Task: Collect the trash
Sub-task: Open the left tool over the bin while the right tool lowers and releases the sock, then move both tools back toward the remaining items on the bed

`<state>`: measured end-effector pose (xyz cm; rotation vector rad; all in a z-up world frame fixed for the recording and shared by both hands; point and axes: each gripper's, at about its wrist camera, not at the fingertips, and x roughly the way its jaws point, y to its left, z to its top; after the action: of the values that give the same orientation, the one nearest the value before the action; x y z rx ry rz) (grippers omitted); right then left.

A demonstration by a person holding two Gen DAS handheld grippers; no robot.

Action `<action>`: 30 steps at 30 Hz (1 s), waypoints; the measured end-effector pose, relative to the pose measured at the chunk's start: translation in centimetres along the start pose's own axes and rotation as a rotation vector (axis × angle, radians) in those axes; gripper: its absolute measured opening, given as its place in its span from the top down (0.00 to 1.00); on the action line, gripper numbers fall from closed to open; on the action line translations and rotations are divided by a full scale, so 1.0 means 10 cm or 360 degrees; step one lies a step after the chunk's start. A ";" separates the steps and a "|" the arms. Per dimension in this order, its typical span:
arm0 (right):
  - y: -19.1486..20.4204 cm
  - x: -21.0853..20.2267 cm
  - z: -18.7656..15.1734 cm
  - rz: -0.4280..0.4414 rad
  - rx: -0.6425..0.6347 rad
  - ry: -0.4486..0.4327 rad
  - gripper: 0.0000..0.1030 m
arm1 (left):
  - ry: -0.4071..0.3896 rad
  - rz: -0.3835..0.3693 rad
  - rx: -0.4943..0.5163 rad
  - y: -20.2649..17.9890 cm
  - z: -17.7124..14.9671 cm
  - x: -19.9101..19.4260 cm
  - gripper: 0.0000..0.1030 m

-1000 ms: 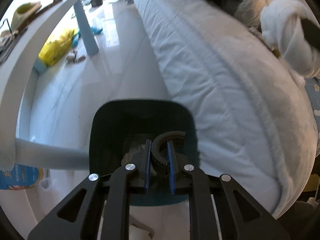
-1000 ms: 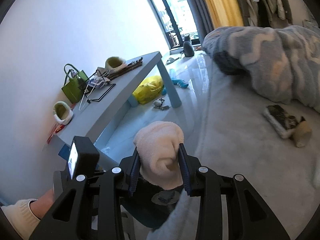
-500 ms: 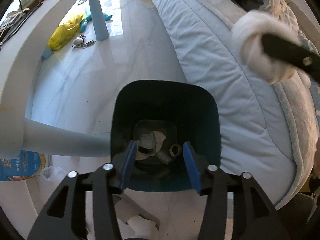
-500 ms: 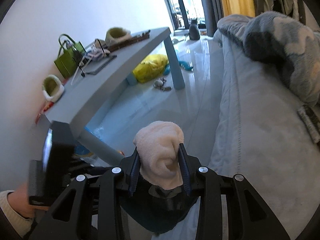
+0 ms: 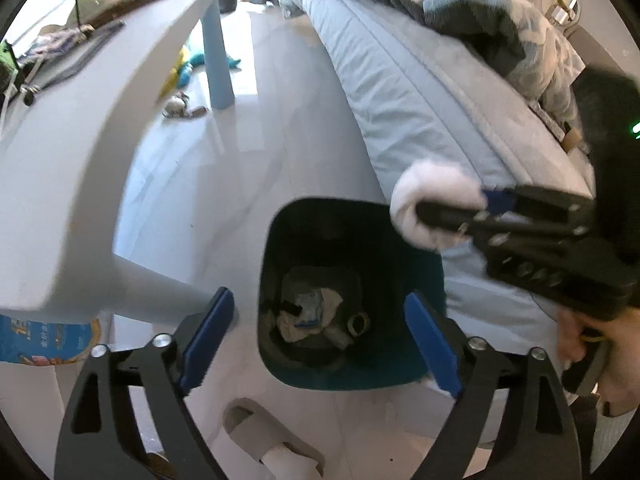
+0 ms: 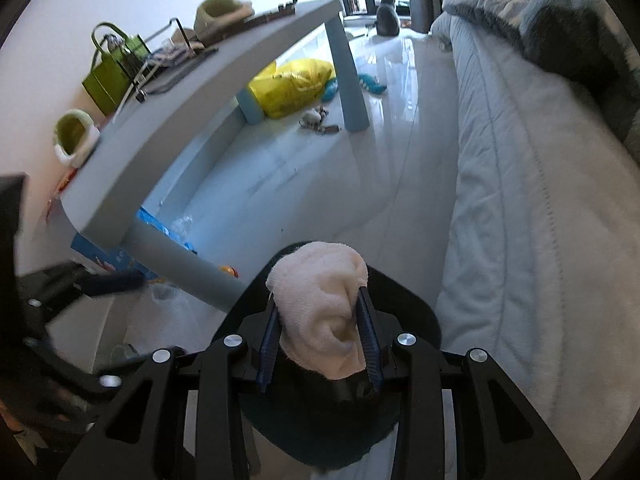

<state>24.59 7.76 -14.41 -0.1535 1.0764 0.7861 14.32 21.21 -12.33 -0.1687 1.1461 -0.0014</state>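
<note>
A dark teal trash bin (image 5: 280,248) stands on the floor between the table and the bed. Crumpled paper and a dark ring (image 5: 358,322) lie inside it. My left gripper (image 5: 318,300) hovers above the bin's near side with its jaws opening wide and nothing between them. My right gripper (image 6: 318,304) is shut on a rolled white cloth (image 6: 320,280) and hangs over the bin (image 6: 408,312). Seen from the left wrist, the cloth (image 5: 432,204) is above the bin's far right rim, with the right gripper (image 5: 460,216) reaching in from the right.
A grey table (image 5: 100,140) with a leg (image 6: 188,264) stands left of the bin, a bed (image 5: 420,100) right. A slipper (image 5: 256,428) lies on the floor near me. A yellow bag (image 6: 296,84) sits under the table and a cat (image 6: 388,20) far back. A hand (image 5: 592,360) holds the right gripper.
My left gripper let go of the dark ring, which now lies in the bin, opened wide and drew back. My right gripper came down over the bin with the cloth.
</note>
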 end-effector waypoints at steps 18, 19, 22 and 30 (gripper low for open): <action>0.14 0.62 -0.21 -0.0059 -0.0029 0.0258 0.64 | -0.0436 0.0051 0.0060 -0.04 0.11 -0.70 0.07; 0.15 0.64 -0.23 -0.0063 -0.0032 0.0272 0.64 | -0.0465 0.0069 0.0078 -0.06 0.11 -0.73 0.07; 0.17 0.70 -0.28 -0.0057 -0.0042 0.0309 0.64 | -0.0522 0.0068 0.0106 -0.12 0.13 -0.81 0.07; 0.22 0.70 -0.31 -0.0052 -0.0064 0.0306 0.42 | -0.0583 0.0090 0.0104 -0.12 0.16 -0.93 0.07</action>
<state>22.57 11.41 -21.15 -0.2849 1.2368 0.7755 12.07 21.01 -3.09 -0.0742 0.7839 0.0405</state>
